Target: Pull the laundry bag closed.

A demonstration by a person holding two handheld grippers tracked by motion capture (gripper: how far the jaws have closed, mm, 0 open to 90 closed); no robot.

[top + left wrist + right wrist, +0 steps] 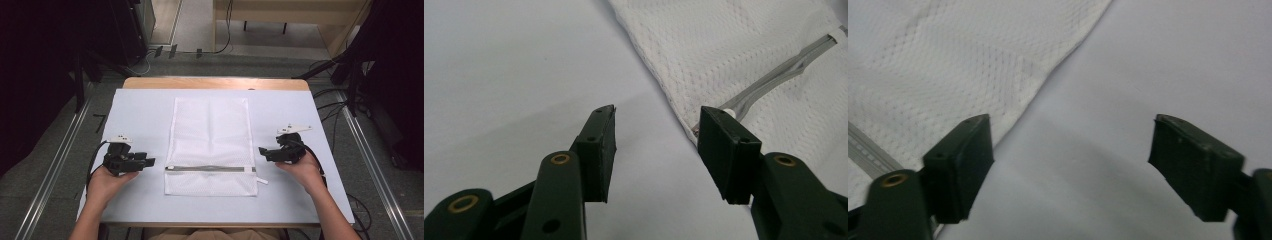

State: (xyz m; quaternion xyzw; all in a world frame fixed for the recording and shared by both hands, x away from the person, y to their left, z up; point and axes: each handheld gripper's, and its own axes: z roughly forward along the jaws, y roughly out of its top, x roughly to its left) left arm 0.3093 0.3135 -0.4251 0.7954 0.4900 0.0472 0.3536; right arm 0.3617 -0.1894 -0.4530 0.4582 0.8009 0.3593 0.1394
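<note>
Table (140,107): rectangular, spread with a smooth pale sheet; a strip of bare wood shows along its far edge at the upper middle of the high view. The two gripper views give the sheet as flat matte ground.
Mesh bag (210,145): white, rectangular, lying flat in the centre of the high view, long side running away from the person. The left gripper view shows it in the upper right of the frame (734,45), the right gripper view in the upper left (933,70); up close the cloth is a fine dimpled net with a stitched hem.
Zipper (210,168): a grey strip across the bag near its lower end in the high view. The left gripper view shows it as a flat woven tape running to the upper right (774,80); the right gripper view catches its end at the left edge (868,150).
Left gripper (148,162): black, hard and angular, held at the lower left of the high view, just beside the bag's left edge. Jaws spread with nothing between them; in its own view (656,145) one blocky pad overlaps the bag's hem.
Right gripper (261,150): black, at the right of the high view, near the bag's right edge. Jaws spread wide over bare sheet (1073,165), gripping nothing.
</note>
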